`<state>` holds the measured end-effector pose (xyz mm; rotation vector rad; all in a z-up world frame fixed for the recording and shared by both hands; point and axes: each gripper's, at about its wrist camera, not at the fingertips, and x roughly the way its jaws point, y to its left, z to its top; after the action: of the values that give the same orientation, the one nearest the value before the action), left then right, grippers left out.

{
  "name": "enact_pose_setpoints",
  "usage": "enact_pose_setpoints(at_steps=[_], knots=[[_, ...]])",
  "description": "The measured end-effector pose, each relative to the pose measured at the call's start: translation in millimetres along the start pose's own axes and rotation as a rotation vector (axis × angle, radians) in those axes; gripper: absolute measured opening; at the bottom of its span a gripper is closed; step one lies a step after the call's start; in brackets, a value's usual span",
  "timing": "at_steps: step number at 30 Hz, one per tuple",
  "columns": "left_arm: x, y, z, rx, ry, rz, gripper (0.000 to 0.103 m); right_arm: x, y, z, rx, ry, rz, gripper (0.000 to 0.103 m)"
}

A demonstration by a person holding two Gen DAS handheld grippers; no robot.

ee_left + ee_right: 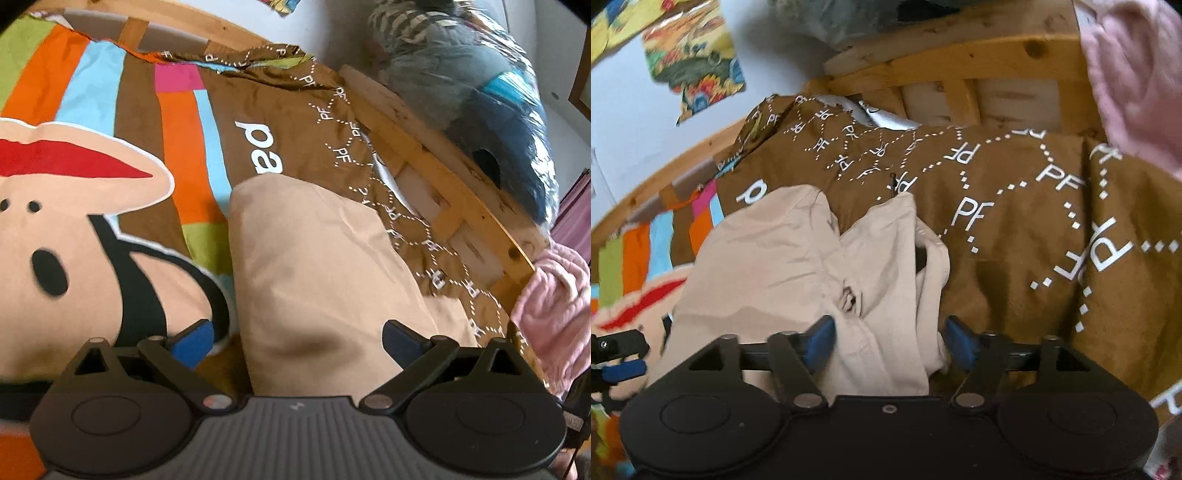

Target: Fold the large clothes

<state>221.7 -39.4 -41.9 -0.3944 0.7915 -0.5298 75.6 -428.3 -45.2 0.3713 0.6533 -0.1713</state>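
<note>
Garment [798,266], beige, on brown bedspread [1015,206]; left gripper [297,341] jaws wide, unclamped; right gripper [888,341] jaws parted astride it.

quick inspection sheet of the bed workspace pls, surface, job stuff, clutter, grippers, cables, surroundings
surface: bed with a striped cartoon-print cover and a brown cover with white PF lettering, inside a wooden bed frame
job's things: beige garment lying rumpled on the covers
clutter: pink fluffy cloth hung over the frame; plastic-wrapped bundle beyond the frame
grippers: left hand-held gripper open, beige cloth between its jaws, pads not pressing; right hand-held gripper open, garment bunched between its jaws, pads not clearly pressing
cables: nothing seen
surroundings: pale wall with a colourful poster
</note>
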Motion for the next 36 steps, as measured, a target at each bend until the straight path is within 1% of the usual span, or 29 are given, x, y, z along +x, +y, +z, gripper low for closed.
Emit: enact_pose_setpoints(at_steps=[3,5,7,10,13,15,18,20,22,32,36], knots=[[26.5,15.4,15.1,-0.044,0.057,-0.002,0.097,13.7,-11.0,6.5,0.074,0.019,0.059,0.075],[41.0,22.7,19.7,-0.072,0.101,-0.013,0.095,22.3,-13.5,6.4,0.114,0.038,0.088,0.077],[50.9,24.7,20.5,-0.080,0.122,-0.023,0.092,27.6,-11.3,4.4,0.116,0.057,0.104,0.077],[63.1,19.0,20.2,-0.055,0.148,-0.031,0.089,30.0,-6.6,1.2,0.087,0.062,0.094,0.077],[69.5,10.0,21.2,-0.026,0.166,-0.028,0.089,35.9,-7.8,-1.6,0.105,0.071,0.089,0.078],[70.4,1.7,21.2,0.012,0.171,-0.013,0.089,38.3,-10.1,-3.1,0.118,0.072,0.087,0.078],[70.9,-8.3,20.2,0.059,0.174,0.017,0.089,36.8,-6.8,-4.9,0.101,0.053,0.077,0.073],[71.4,-10.5,21.2,0.062,0.178,0.026,0.089,35.4,-3.8,-6.3,0.078,0.044,0.073,0.068],[72.0,-11.5,21.7,0.063,0.181,0.030,0.089,34.5,-2.0,-6.8,0.070,0.040,0.070,0.067],[75.8,-14.1,24.2,0.086,0.202,0.045,0.092,36.0,-5.5,-6.0,0.094,0.048,0.077,0.067],[78.6,-17.8,24.9,0.094,0.209,0.050,0.091,36.1,-5.5,-6.8,0.095,0.051,0.075,0.067]])
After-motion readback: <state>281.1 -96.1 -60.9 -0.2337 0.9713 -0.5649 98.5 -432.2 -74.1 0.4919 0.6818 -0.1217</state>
